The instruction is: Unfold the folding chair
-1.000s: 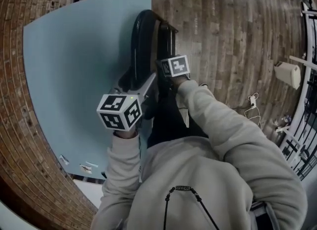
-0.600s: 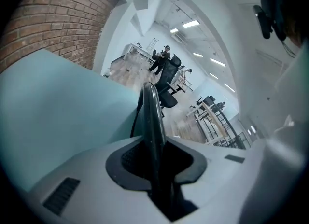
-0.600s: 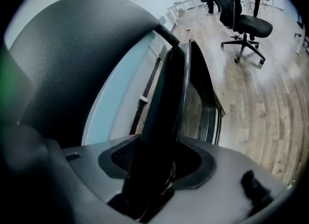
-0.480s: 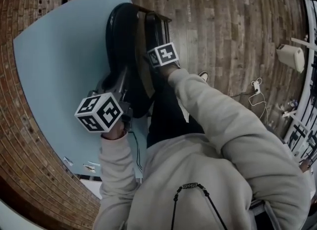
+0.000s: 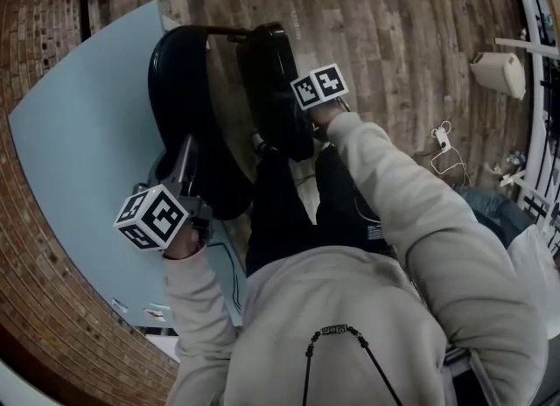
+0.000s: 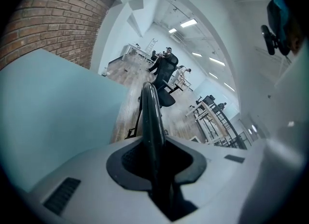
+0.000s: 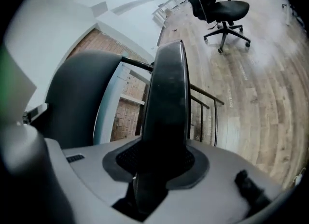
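Wood floor [image 5: 394, 19], with a brick wall [image 5: 35, 255] at left and a pale blue board [image 5: 79, 150] in front of it. The folding chair [image 5: 188, 80] stands at the board's edge, right in front of the person.

Left gripper [image 5: 186, 149] pinches the thin edge of the chair's left panel [image 6: 150, 117]. The left gripper view shows the pads clamped on it.

Right gripper [image 5: 302, 124] has the thicker right panel [image 7: 166, 102] between its jaws. The jaws are closing on it and the panel fills the gap.

Versus one second ago:
- The two panels lay almost flat against each other. Now they're splayed well apart with floor showing between them.
- A black frame tube [image 5: 223, 35] bridges the panels at the far end.
- The two marker cubes were nearly side by side in the head view. Now they sit well apart, the left one lower and farther left, the right one out to the right.
- More floor and less blue board fill the head view.

An office chair [image 7: 217, 6] is in the background of the right gripper view.
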